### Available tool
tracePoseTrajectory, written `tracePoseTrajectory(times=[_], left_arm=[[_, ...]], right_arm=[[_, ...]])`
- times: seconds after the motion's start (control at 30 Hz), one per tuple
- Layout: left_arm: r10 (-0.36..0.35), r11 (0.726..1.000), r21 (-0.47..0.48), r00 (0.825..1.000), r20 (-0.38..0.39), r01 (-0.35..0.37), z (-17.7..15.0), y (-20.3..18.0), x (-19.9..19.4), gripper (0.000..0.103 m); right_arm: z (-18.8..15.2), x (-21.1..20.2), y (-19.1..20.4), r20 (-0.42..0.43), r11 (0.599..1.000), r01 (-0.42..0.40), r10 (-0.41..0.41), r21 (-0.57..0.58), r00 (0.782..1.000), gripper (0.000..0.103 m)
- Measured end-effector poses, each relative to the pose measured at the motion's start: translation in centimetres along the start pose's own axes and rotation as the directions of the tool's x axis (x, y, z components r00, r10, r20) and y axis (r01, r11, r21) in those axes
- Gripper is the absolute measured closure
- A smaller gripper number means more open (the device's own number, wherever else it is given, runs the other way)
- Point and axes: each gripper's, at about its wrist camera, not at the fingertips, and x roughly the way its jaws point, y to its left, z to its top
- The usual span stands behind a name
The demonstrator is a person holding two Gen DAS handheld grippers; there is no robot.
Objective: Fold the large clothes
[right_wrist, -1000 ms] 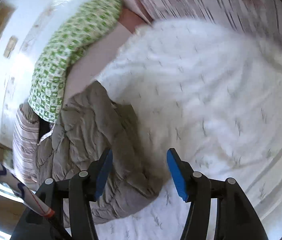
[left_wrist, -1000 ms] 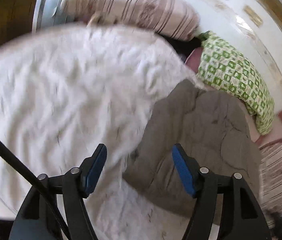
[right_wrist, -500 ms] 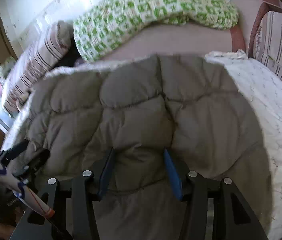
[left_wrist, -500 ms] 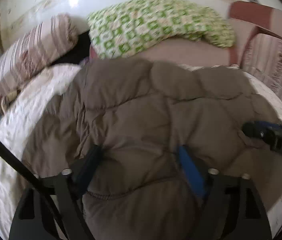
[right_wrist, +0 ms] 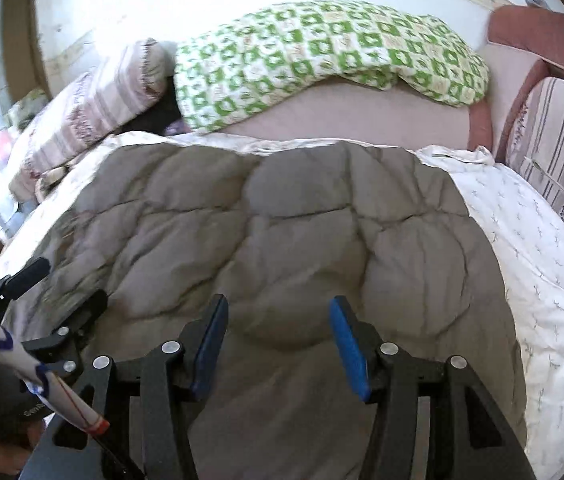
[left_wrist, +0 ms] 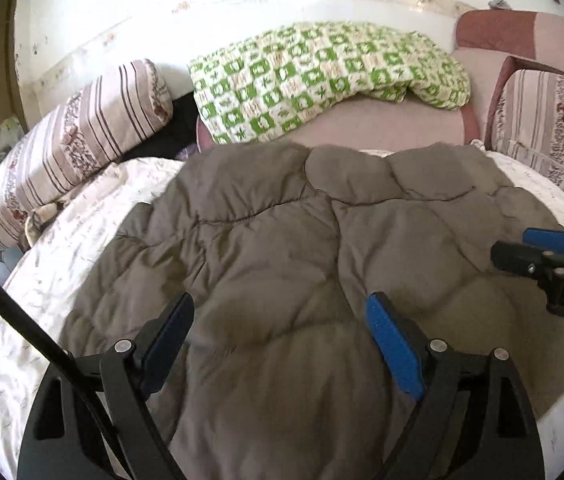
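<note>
A grey-brown quilted coat (left_wrist: pixel 282 248) is spread on the white bedsheet (left_wrist: pixel 42 280). The left gripper (left_wrist: pixel 278 320) is held over its near edge at 6 o'clock, its jaws having just been opening (coat beneath, nothing clamped). The right gripper (right_wrist: pixel 276 328) is seen half parted over the coat, unpressed. A green checked blanket (right_wrist: pixel 321 52) is noted at 12 o'clock.
</note>
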Motion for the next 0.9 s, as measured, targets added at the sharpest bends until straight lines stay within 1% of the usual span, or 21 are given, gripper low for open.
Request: tracePoseTrajectory(times=[0.1, 0.17, 0.23, 0.33, 0.43, 0.53, 0.7, 0.77, 0.9], left_arm=[[0.027, 1.0, 0.003, 1.0, -0.002, -0.027, -0.9, 0.1, -1.5, 0.015], [0.042, 0.999, -0.013, 0.999, -0.032, -0.042, -1.5, 0.5, -2.1, 0.015], [0.03, 0.998, -0.057, 0.998, -0.062, -0.034, -2.6, 1.3, -3.1, 0.015], [0.062, 0.992, -0.105, 0.995, -0.073, -0.069, -4.5, 2.6, -4.6, 0.015], [0.066, 0.988, -0.136, 0.993, -0.103, -0.08, -5.5, 3.3, -4.2, 0.015], [0.066, 0.989, -0.124, 0.993, -0.099, -0.078, -5.9, 3.2, -3.6, 0.015], [0.069, 0.991, -0.107, 0.99, -0.119, -0.082, -6.1, 2.7, -2.7, 0.015], [0.068, 0.991, -0.106, 0.99, -0.123, -0.082, -6.0, 2.7, -2.4, 0.014], [0.067, 0.991, -0.109, 0.99, -0.124, -0.081, -6.0, 2.7, -2.5, 0.014]], right_arm=[[-0.8, -1.0, 1.3, -0.009, 1.0, -0.006, 0.006, -0.012, 1.0, 0.045], [-1.7, -1.6, 1.8, -0.025, 1.0, -0.001, 0.001, -0.001, 1.0, 0.045], [-2.7, -2.0, 1.8, -0.039, 1.0, 0.0, 0.001, 0.02, 0.999, 0.045], [-4.0, -2.9, 1.5, -0.021, 0.999, 0.025, -0.024, 0.045, 0.999, 0.045], [-5.0, -3.1, 0.8, -0.02, 0.996, 0.062, -0.061, 0.065, 0.998, 0.045], [-5.4, -2.1, 0.5, -0.038, 0.995, 0.071, -0.069, 0.063, 0.997, 0.044], [-6.4, -0.1, 1.5, -0.061, 0.993, 0.115, -0.116, -0.028, 0.991, 0.041], [-6.5, 0.1, 1.7, -0.062, 0.991, 0.122, -0.125, -0.047, 0.99, 0.041], [-6.6, 0.0, 1.6, -0.061, 0.992, 0.115, -0.118, -0.05, 0.991, 0.04]])
